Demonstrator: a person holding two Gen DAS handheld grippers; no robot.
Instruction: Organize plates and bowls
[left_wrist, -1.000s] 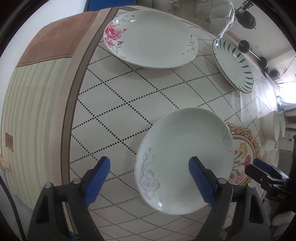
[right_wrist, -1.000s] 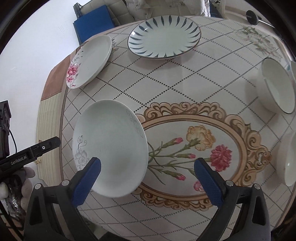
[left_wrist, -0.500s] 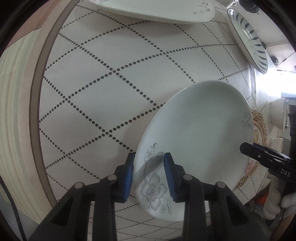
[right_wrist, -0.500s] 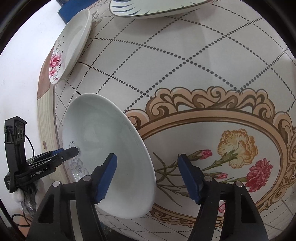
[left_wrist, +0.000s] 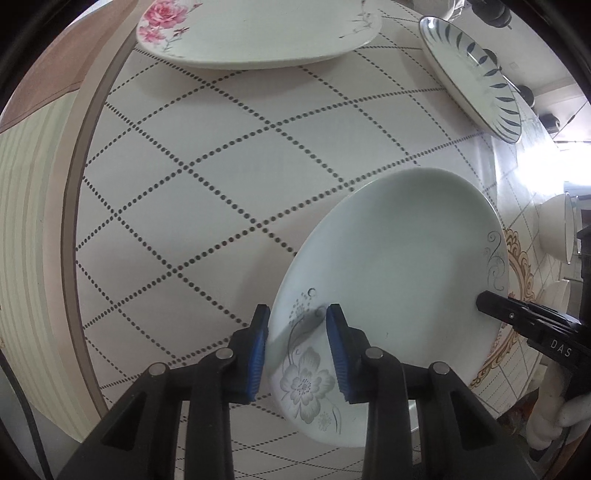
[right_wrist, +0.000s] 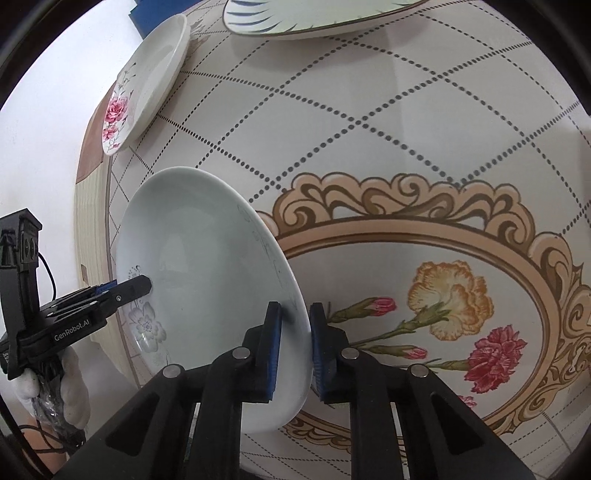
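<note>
The left gripper (left_wrist: 297, 347) was clamped on the near rim of the grey-flower plate (left_wrist: 399, 280), one blue pad (left_wrist: 257, 350) under the rim and the other on its upper face beside the grey flower. The right gripper (right_wrist: 295, 347) had just closed its jaws and pinched the opposite rim of the same plate (right_wrist: 199, 266), a pad on each side. The plate sat between the two grippers near the table (left_wrist: 207, 177) edge, beside the ornate flower medallion (right_wrist: 454, 295). Farther off lay a pink-rose plate (left_wrist: 258, 29) at the table's far edge, and a blue-leaf plate (left_wrist: 476, 74) next to it. White bowls (left_wrist: 556, 225) stood well apart, at the right.
</note>
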